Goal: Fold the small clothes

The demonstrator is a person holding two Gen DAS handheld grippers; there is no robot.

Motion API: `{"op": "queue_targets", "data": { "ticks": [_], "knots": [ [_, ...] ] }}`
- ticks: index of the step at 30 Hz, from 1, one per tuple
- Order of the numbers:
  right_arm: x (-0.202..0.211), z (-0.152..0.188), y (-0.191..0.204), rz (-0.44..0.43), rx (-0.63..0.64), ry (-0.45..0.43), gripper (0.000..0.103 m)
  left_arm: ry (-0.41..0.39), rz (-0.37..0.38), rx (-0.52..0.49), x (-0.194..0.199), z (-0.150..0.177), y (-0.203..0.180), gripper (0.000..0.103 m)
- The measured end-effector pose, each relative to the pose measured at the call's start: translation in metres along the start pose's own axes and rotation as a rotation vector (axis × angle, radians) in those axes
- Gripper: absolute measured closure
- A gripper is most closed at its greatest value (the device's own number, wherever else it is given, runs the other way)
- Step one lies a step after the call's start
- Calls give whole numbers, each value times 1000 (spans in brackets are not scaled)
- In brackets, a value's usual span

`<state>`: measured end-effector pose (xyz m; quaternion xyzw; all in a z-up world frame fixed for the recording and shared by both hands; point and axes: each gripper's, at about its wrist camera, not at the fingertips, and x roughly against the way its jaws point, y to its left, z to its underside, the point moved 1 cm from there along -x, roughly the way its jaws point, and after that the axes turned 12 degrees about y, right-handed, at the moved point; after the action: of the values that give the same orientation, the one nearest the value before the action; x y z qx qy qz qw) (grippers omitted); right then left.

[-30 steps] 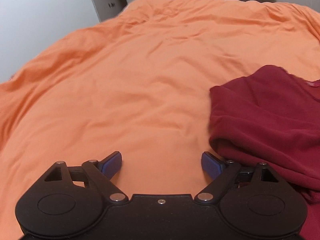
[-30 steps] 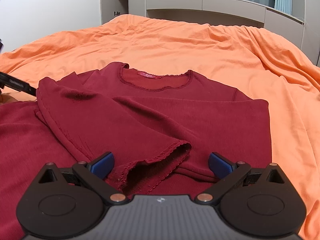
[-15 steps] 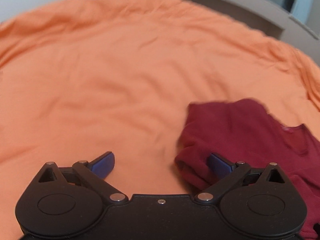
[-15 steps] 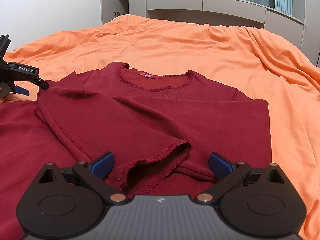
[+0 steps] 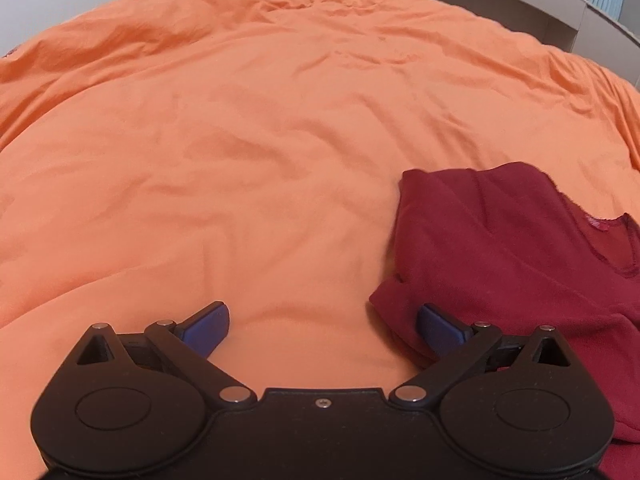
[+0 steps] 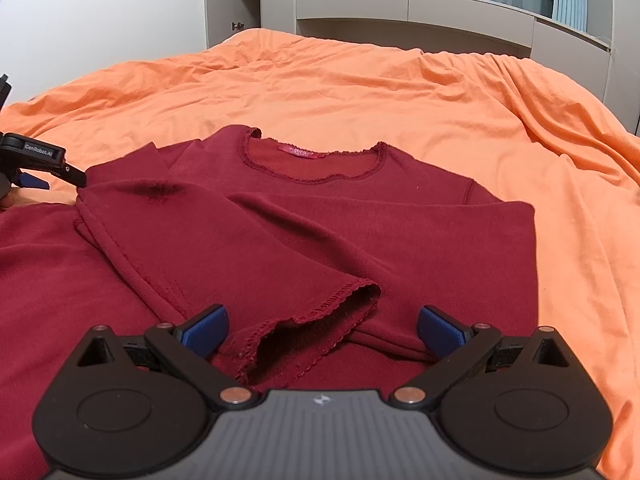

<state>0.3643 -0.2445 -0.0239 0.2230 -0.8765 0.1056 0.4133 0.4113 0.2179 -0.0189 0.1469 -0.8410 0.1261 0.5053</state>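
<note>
dark red top half folded on the orange bed, both grippers spread wide

at the far left of the right wrist view, the left gripper point(image 6: 24, 168) reaches in from the frame edge, its black arm with white lettering ending just at the left fold of the dark red long-sleeved top point(image 6: 320, 216). in its own view the left gripper point(image 5: 322, 326) has its jaws far apart; they have just been opening. its left blue pad point(image 5: 206, 326) hangs over bare orange bed cover point(image 5: 240, 140), and its right blue pad point(image 5: 440, 328) sits against the bunched left edge of the top point(image 5: 500, 248). a lobe of that edge reaches in between the pads, but they do not press on it.

the top lies face up on the bed cover point(image 6: 360, 80), neckline away from the right wrist camera, with a pink label point(image 6: 302, 152) inside the scalloped collar. its left sleeve point(image 6: 224, 248) is folded diagonally across the chest, and the frilled cuff point(image 6: 316, 324) opens toward the camera. the right side of the top ends in a straight folded edge.

the right gripper point(image 6: 322, 326) is also spread wide, poised low above the cuff, which lies between its two blue pads with neither pressing on it.

behind the bed, from left to right, stand a white wall point(image 6: 100, 12) and grey built-in cabinets point(image 6: 420, 8) with glass-fronted shelves.
</note>
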Motion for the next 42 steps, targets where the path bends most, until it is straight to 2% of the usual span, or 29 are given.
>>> {"op": "queue_targets", "data": {
  "ticks": [6,12,17,21,23,26,29,32,35,36,39,40,41,42],
  "knots": [
    [40,16,2,20,8,-26,0,-57,92,-15,36,17,3,1],
    [93,54,17,95,45,-86,0,-135,175,-101,82,52,-6,1],
    [131,100,34,100,8,-113,0,-216,224,-174,117,103,-12,1],
    [159,130,45,109,-44,-109,0,-239,283,-175,132,151,-10,1],
    [169,143,50,114,-53,-93,0,-247,282,-192,136,173,-12,1],
    [183,162,55,123,-98,-70,0,-265,227,-226,139,201,-18,1],
    [198,181,55,51,-189,-97,0,-288,172,-258,142,223,-22,1],
    [210,196,60,4,-224,-142,1,-312,158,-268,146,239,-22,1],
    [213,200,71,28,-201,-155,21,-335,189,-260,153,249,-18,1],
    [210,199,73,34,-201,-144,23,-347,205,-257,155,251,-16,1],
    [203,200,70,-6,-243,-118,39,-388,257,-247,164,261,-12,1],
    [202,201,68,-15,-261,-114,48,-401,272,-245,167,263,-11,1],
    [202,202,66,-12,-272,-113,65,-414,284,-245,169,266,-10,1],
    [203,202,64,-5,-281,-115,77,-427,291,-246,172,269,-10,1]
  ]
}}
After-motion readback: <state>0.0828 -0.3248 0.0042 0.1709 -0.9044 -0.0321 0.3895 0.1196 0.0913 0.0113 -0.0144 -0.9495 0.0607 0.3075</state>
